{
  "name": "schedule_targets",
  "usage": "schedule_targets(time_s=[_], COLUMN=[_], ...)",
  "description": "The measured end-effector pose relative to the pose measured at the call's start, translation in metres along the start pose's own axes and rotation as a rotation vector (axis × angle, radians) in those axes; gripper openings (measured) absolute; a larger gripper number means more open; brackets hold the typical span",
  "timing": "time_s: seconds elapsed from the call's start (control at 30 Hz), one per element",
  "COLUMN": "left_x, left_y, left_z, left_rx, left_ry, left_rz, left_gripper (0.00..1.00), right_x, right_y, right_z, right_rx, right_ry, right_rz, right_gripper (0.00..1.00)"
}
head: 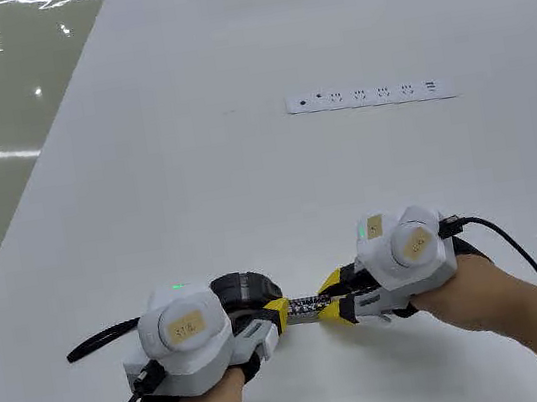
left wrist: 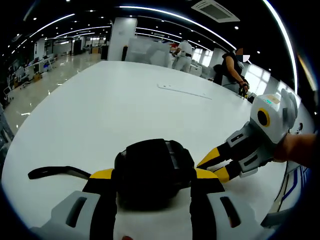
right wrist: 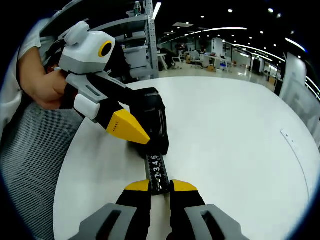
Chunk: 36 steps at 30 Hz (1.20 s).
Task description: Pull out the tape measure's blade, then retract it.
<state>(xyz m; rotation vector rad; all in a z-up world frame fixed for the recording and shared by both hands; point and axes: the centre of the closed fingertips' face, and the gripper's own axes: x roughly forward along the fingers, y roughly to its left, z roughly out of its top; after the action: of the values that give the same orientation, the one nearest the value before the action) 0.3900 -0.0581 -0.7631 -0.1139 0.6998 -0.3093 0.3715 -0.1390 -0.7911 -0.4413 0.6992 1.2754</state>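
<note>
The white counter (head: 243, 164) carries the work. Nearest us, our left claw (left wrist: 154, 175) is clenched on the case (left wrist: 152, 160), which rests on the counter. Our right claw (right wrist: 160, 187) pinches the blade (right wrist: 156, 167), a short length drawn. We advise pulling straight and level, bracing the case. A strip (head: 371, 96) lies well beyond.
</note>
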Motion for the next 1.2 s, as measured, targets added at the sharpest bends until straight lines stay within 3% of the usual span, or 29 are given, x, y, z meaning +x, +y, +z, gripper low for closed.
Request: schedule_targets(time_s=[0.6,1.2], left_x=[-0.001,0.0], left_y=[0.001,0.0], left_z=[0.0,0.0], left_rx=[-0.024,-0.032], left_ry=[-0.002,-0.008], left_rz=[-0.019,-0.019], left_gripper=[0.54,0.56], right_x=[0.023,0.025], right_y=[0.005,0.006], right_z=[0.021,0.022], right_rx=[-0.008,0.013], right_ry=[-0.018,-0.016], right_rz=[0.021,0.013], right_gripper=[0.11,0.13])
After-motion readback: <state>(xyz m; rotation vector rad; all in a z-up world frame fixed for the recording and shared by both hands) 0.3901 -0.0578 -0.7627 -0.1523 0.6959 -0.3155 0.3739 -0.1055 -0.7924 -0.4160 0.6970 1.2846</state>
